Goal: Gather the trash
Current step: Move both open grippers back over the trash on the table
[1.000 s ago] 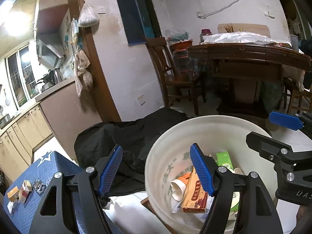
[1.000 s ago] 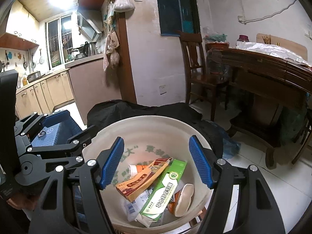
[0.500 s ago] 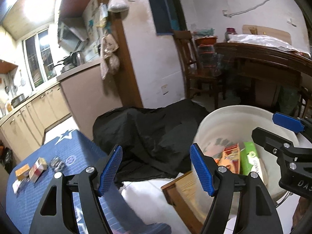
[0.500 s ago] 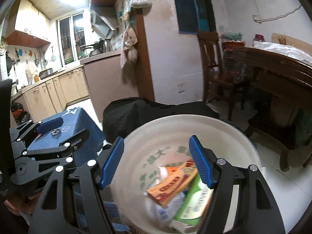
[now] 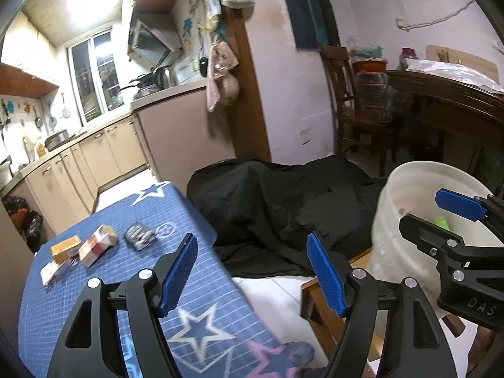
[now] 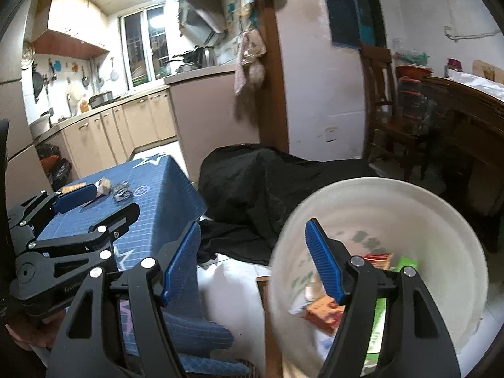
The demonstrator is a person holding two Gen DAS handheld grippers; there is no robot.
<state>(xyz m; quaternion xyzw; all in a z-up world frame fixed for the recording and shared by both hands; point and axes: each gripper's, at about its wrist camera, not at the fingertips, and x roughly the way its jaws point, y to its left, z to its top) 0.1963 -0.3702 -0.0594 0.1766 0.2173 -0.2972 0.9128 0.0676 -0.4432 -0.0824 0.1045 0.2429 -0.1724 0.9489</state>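
Left gripper (image 5: 252,267) spread wide, empty, over blue table (image 5: 195,283); right gripper (image 6: 252,263) same, above bucket (image 6: 441,201); few small boxes (image 5: 97,247), maybe cigarette packs, on table's far-left side.

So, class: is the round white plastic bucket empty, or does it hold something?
Not empty: the round white plastic bucket holds cartons and wrappers at its bottom.

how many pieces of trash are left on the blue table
4 visible: orange box, red-and-white box beside it, white pack nearest the edge, crumpled dark wrapper near the black cover. More may be hidden.
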